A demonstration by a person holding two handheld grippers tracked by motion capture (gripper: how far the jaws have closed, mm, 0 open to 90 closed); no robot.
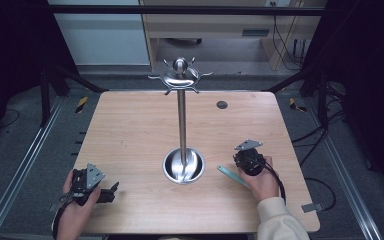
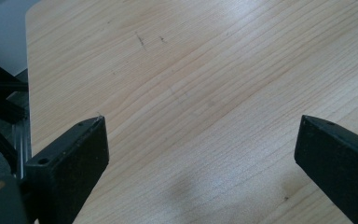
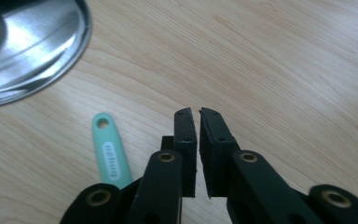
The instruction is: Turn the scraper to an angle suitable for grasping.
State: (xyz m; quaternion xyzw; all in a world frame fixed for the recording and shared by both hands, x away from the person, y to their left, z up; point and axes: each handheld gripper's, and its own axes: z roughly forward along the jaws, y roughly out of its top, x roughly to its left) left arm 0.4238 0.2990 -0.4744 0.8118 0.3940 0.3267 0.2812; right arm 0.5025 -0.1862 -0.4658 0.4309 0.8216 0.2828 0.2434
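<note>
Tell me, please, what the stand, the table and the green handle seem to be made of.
Stand: polished metal, probably steel; its round base mirrors the light.
Table: pale wood or wood-look laminate, matte; grain lines run across it, but the look does not settle which.
Green handle: likely plastic, smooth and mint-coloured, with a moulded hanging hole and a white label.

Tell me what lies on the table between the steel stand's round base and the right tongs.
In the high view, a mint-green handle lies on the table between the stand's base and the right tongs. The right gripper view shows it beside the shut jaws.
</note>
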